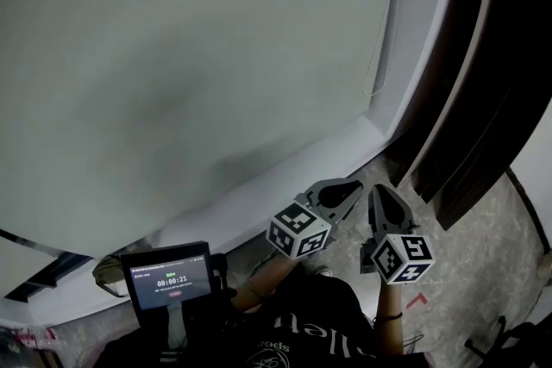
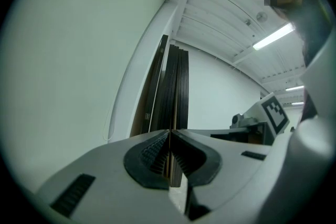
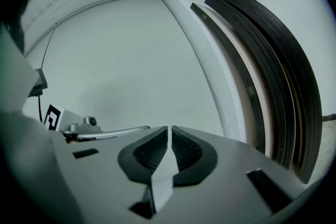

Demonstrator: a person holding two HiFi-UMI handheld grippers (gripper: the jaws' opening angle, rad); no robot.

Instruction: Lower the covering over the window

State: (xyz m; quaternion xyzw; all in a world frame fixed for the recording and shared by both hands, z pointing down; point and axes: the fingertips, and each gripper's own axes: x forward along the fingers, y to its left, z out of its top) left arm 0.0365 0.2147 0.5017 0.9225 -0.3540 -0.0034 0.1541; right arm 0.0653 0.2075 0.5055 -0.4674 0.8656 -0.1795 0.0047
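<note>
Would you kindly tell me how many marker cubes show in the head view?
2. One marker cube rides on the left gripper, low near centre; the other marker cube rides on the right gripper, just to its right. None seems hidden.

Speckled stone floor [image 1: 496, 224]. Red mark [image 1: 419, 300] on it. Dark panels [image 1: 470, 116] stand upright at its wall edge.

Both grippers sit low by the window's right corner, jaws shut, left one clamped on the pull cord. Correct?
No. The left gripper is shut on nothing: the left gripper view shows its jaws together and empty, with the pull cord hanging apart beside the window frame. The rest holds: both grippers low by the right corner, right gripper shut too.
</note>
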